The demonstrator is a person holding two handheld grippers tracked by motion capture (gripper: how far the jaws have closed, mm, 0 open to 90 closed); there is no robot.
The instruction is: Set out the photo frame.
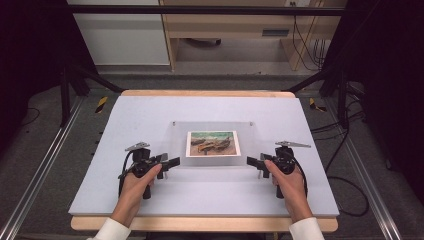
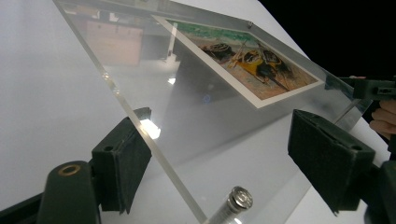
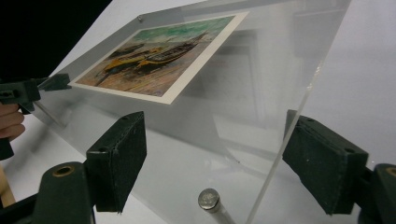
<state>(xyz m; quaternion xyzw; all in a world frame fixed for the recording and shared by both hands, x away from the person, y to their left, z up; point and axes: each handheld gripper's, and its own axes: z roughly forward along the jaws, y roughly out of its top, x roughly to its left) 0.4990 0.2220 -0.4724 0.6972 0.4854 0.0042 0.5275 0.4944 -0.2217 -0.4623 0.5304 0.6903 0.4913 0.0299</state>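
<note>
Hands are holding two grippers at a clear picture frame lying mid-table. Left gripper is sitting at its near left corner, right gripper at its near right; both jaws are gaping wide, gripping nothing.

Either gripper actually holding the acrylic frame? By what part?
Not visibly. Left gripper and right gripper each straddle a near corner of the acrylic frame, pads apart from it.

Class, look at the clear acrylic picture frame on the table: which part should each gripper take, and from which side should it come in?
Probably the near corners of the acrylic picture frame, left gripper from the left, right gripper from the right. The panel is thin and flat, raised on metal standoffs, so open jaws can likely straddle its edge.
</note>
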